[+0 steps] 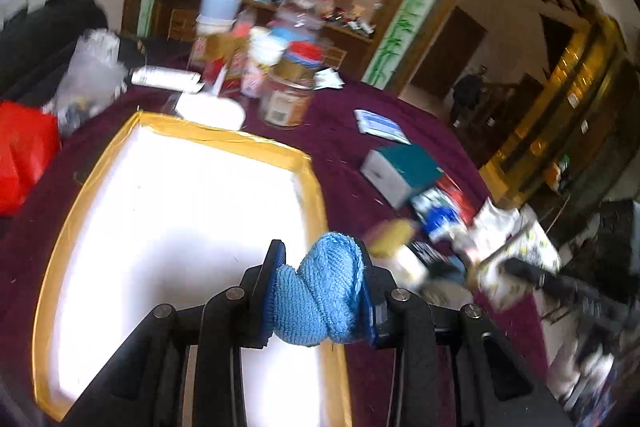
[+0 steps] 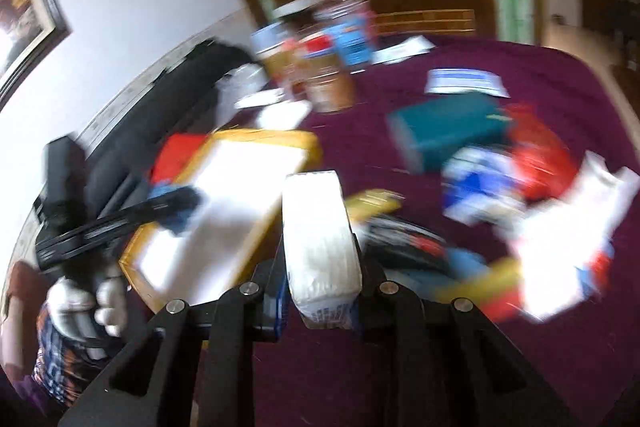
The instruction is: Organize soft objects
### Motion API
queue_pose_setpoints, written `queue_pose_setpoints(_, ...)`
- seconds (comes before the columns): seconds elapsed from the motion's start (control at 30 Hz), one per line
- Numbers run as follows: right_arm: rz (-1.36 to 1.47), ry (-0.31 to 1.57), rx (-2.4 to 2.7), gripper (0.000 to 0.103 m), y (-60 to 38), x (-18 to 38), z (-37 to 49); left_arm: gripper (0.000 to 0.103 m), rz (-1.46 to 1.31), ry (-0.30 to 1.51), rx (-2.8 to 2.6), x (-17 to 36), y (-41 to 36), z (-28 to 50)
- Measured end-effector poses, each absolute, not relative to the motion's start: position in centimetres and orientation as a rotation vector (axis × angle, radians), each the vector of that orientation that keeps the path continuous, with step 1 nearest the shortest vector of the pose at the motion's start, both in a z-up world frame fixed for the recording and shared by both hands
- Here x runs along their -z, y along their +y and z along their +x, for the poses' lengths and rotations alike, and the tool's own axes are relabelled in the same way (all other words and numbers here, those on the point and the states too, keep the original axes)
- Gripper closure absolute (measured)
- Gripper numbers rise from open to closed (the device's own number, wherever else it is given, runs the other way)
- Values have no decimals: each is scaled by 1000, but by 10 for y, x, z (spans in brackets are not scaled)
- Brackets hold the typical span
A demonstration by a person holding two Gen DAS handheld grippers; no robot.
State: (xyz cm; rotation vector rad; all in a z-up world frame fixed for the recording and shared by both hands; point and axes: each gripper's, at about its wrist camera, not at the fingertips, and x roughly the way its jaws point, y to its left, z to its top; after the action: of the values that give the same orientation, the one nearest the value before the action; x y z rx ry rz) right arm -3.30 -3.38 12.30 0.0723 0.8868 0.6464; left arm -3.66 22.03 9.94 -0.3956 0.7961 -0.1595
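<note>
The left fingers are squeezed on a blue cloth, held over the white tray. A white pack is pinched by the right gripper. Both should be set down gently inside the tray.

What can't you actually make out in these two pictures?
- Left wrist view: the jars and tubs at the table's far side are motion-blurred; labels unreadable.
- Left wrist view: the blue knitted cloth is bunched between the left gripper fingers; its shape is unclear.
- Right wrist view: print on the white packet in the right gripper is too small.
</note>
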Motion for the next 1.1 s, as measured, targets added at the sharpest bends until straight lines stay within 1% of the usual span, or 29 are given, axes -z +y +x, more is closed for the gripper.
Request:
queue_pose_setpoints(0.2,28,1017,-717,80,82,-95,22,66,-478,834,79,-71,259,14)
queue_pose_setpoints(0.27,-5,1047,-702,80,106,-83,39,62,-499,829,64,-66,268,26)
queue_pose_setpoints(0.3,-9,1069,-700,79,115,-77,47,58,-519,826,54,-64,272,32)
queue_pose_setpoints(0.37,-3,1128,-686,77,130,-61,70,55,-564,827,43,-60,280,39)
queue_pose_setpoints(0.43,-5,1119,-633,63,134,-57,81,50,-592,828,41,-60,284,39)
queue_pose_setpoints(0.47,10,1100,-629,59,132,-60,84,48,-606,824,46,-60,286,37)
queue_pose_setpoints(0.5,24,1084,-633,53,126,-64,80,47,-606,820,48,-62,286,34)
queue_pose_setpoints(0.53,24,1057,-631,52,120,-72,76,44,-599,818,44,-64,287,31)
queue_pose_setpoints(0.6,-10,984,-612,50,107,-88,64,42,-581,809,29,-72,287,19)
queue_pose_setpoints(0.63,-26,954,-604,46,98,-95,57,42,-572,804,32,-77,286,12)
queue_pose_setpoints(0.67,-41,918,-587,44,87,-103,46,42,-562,791,42,-83,283,4)
queue_pose_setpoints(0.7,-53,879,-565,42,73,-111,35,39,-553,777,54,-88,280,-3)
queue_pose_setpoints(0.73,-62,831,-539,42,54,-120,20,34,-540,759,67,-94,274,-12)
queue_pose_setpoints(0.8,-60,757,-490,42,24,-133,-3,30,-510,719,109,-107,255,-30)
queue_pose_setpoints(0.87,-55,629,-411,28,-14,-151,-38,29,-479,710,159,-115,232,-41)
queue_pose_setpoints(0.9,-54,563,-365,7,-29,-155,-54,29,-471,709,179,-117,223,-43)
queue_pose_setpoints(0.93,-49,492,-313,0,-47,-158,-70,29,-457,708,214,-119,208,-49)
queue_pose_setpoints(0.97,-35,435,-265,0,-64,-158,-83,29,-438,708,244,-121,192,-53)
queue_pose_setpoints(1.0,-26,425,-232,0,-80,-156,-89,29,-423,709,258,-122,182,-56)
queue_pose_setpoints(1.1,-7,522,-162,0,-121,-146,-83,29,-331,703,291,-120,141,-66)
